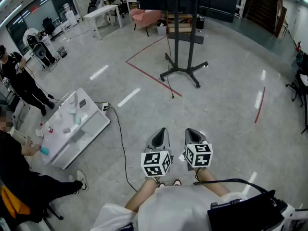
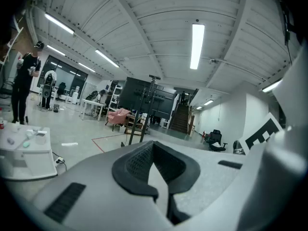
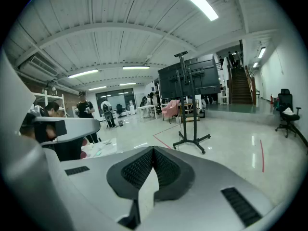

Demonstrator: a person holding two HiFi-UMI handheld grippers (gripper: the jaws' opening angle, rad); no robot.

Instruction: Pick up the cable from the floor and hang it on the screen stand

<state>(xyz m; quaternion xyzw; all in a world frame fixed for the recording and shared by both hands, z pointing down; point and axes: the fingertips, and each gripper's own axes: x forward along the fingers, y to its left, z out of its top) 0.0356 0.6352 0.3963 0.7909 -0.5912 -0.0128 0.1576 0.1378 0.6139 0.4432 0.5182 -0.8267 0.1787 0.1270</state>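
Note:
A black cable [image 1: 121, 143] lies on the floor, running from a power strip [image 1: 105, 107] by the white table back toward my feet. The screen stand [image 1: 183, 42] is a black wheeled frame with a dark screen, a few steps ahead; it also appears in the left gripper view [image 2: 144, 110] and the right gripper view [image 3: 188, 105]. A thin cable [image 1: 169, 71] hangs from it to the floor. My left gripper [image 1: 161, 131] and right gripper [image 1: 189, 131] are side by side at waist height, both shut and empty, far from either cable.
A low white table [image 1: 91, 129] with small items stands at the left, with people [image 1: 19, 83] around it. Red tape lines [image 1: 153, 78] mark the floor before the stand. A pink chair [image 1: 146, 16] and a white desk [image 1: 103, 12] are behind; an office chair [image 1: 299, 83] is at the right.

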